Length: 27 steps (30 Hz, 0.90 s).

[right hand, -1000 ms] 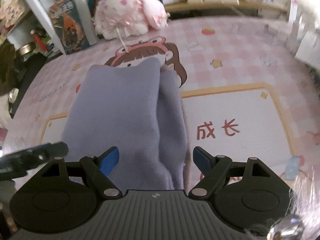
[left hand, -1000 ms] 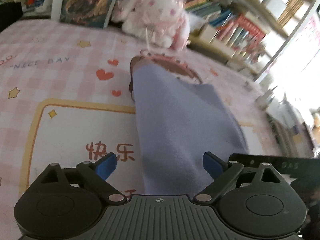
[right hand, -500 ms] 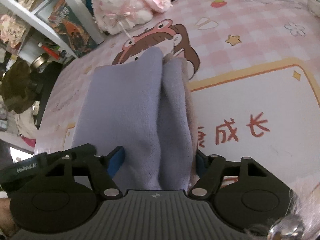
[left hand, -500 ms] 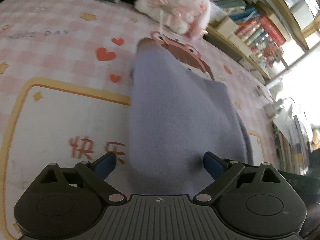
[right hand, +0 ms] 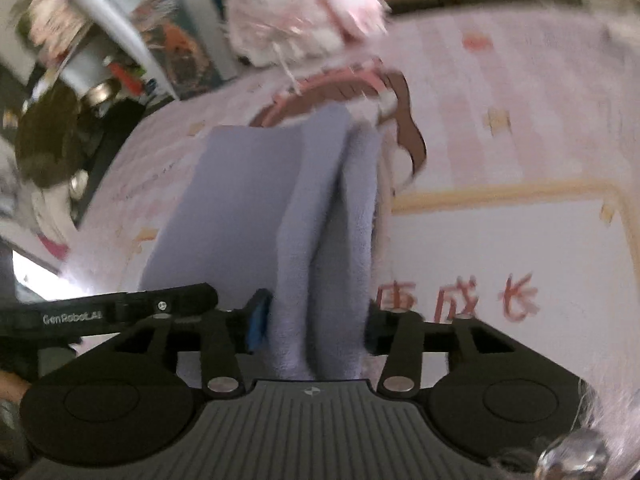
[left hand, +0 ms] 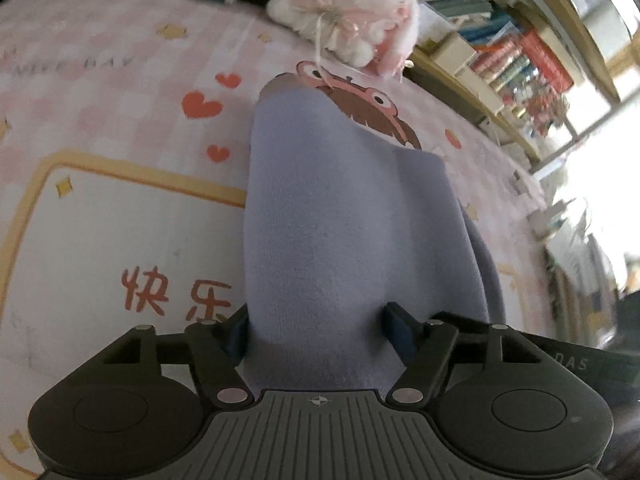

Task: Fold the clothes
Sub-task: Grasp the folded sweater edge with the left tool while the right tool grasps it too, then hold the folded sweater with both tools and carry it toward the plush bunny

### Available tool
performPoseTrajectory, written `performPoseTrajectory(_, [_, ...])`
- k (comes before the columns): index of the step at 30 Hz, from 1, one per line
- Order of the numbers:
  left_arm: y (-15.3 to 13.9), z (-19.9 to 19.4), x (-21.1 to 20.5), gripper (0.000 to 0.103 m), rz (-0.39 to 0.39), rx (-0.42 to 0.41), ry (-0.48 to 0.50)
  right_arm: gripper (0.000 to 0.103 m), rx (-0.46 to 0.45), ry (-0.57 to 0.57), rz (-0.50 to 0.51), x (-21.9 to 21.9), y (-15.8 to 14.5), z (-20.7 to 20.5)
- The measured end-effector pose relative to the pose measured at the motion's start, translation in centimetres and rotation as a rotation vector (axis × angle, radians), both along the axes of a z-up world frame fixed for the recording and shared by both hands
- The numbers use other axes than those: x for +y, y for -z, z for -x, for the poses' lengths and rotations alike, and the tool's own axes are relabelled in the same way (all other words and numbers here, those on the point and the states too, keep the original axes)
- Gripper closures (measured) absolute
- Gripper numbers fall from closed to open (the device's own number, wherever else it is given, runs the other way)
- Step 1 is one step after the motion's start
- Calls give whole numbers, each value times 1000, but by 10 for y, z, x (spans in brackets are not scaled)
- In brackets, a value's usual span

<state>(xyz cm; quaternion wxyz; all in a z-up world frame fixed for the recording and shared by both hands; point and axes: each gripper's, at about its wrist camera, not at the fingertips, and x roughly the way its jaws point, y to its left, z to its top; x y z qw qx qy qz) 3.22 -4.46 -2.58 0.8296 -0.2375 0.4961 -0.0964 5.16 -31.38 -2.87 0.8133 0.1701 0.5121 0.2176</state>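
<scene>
Lavender fleece garment (left hand: 340, 240) lies as a long folded strip on the pink checked mat (left hand: 100, 120), running from the near edge toward the plush toy (left hand: 344, 8) at the far side. The left tool (left hand: 316, 328) is closed in on the near end of the cloth, blue pads pressing the fabric from both sides. The right tool (right hand: 312, 324) has likewise clamped the near end beside it, where the layered edges (right hand: 328, 240) show as two thick ridges.

The step in hand looks like carrying the near end over to the far end to halve the strip. To do it well, both tools should rise together and keep level, so the pinched edge stays straight and the layers do not slide apart. Moving far at one pace keeps the crease square across the strip. The edge should land flush on the far end, short of the plush toy, before either grip loosens; fleece is thick and may spring back.
</scene>
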Motion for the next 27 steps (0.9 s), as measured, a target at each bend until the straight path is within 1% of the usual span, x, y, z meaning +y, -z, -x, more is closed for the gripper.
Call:
performPoseTrajectory(2, [2, -2, 1, 32, 18, -2, -12, 51, 53, 29, -58, -7, 8, -4])
performPoseTrajectory(3, [2, -3, 1, 33, 22, -4, -14, 50, 59, 30, -75, -9, 9, -6])
performPoseTrajectory(5, [1, -4, -2, 34, 10, -10, -8, 48, 59, 10, -72, -7, 8, -7])
performPoseTrajectory(6, [0, -4, -4, 37, -6, -13, -4, 48, 57, 0, -69, -5, 8, -8])
performPoseTrajectory(7, [-1, -4, -6, 41, -21, -17, -3, 54, 54, -11, -64, -2, 7, -8])
performPoseTrajectory(8, [-4, -2, -8, 43, -34, -25, -4, 57, 48, -23, -57, 1, 6, -8])
performPoseTrajectory(10, [-11, 3, -13, 54, -62, -52, 0, 69, 15, -49, -38, 5, 1, -6])
performPoseTrajectory(13, [-25, 13, -24, 56, -113, -109, 20, 73, -101, -95, 36, 14, -14, 7])
performPoseTrajectory(15, [-32, 18, -26, 56, -117, -140, 18, 74, -158, -104, 54, 14, -23, 15])
performPoseTrajectory(20, [-47, 24, -31, 56, -123, -194, 26, 74, -225, -87, 21, 4, -37, 25])
performPoseTrajectory(23, [-49, 25, -35, 56, -130, -201, 27, 74, -248, -86, 25, 3, -42, 28])
performPoseTrajectory(27, [-49, 29, -39, 56, -131, -196, 26, 74, -254, -81, 23, 0, -42, 32])
